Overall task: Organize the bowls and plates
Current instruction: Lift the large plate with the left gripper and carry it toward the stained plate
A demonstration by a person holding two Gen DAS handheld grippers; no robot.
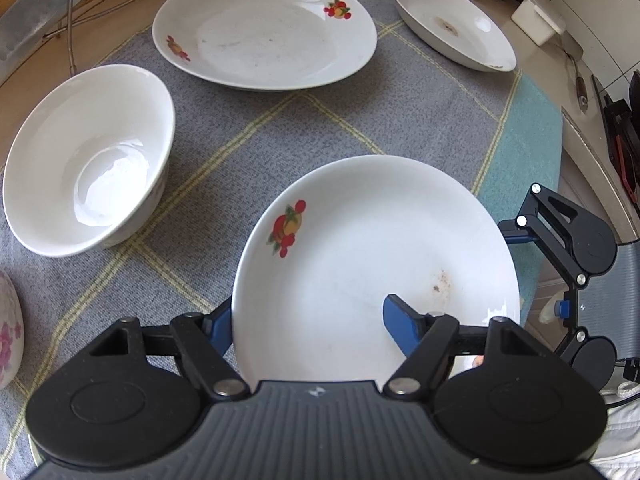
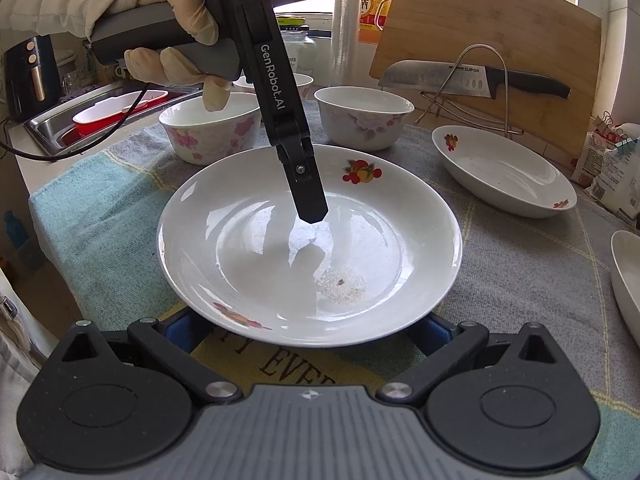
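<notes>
Nearest you, your left tongs point(image 1: 316, 328) pinch the rim of a white plate point(image 1: 372, 264), one blue finger point(image 1: 400, 330) inside the dish and the other under its edge; the jaws stand partly closed on it. The right wrist view shows that same plate point(image 2: 384, 264) on the cloth, with the left tongs point(image 2: 310, 204) reaching down into it from your gloved left hand point(image 2: 176, 32). Your right tongs point(image 2: 308, 334) sit low at the plate's near edge, blue fingers mostly hidden beneath the rim, so you cannot tell whether they grip it.

The tabletop carries a grey checked cloth point(image 1: 248, 132) with a teal border. On it lie a plain white bowl point(image 1: 88, 160), a large plate point(image 1: 264, 28) and an oval dish point(image 1: 452, 24), both with fruit prints. Two floral bowls point(image 2: 208, 132) stand behind the held plate. Beyond them you see a steel sink point(image 2: 52, 128), a wooden board point(image 2: 500, 28) against the wall and a knife point(image 2: 472, 78) on a wire rack.
</notes>
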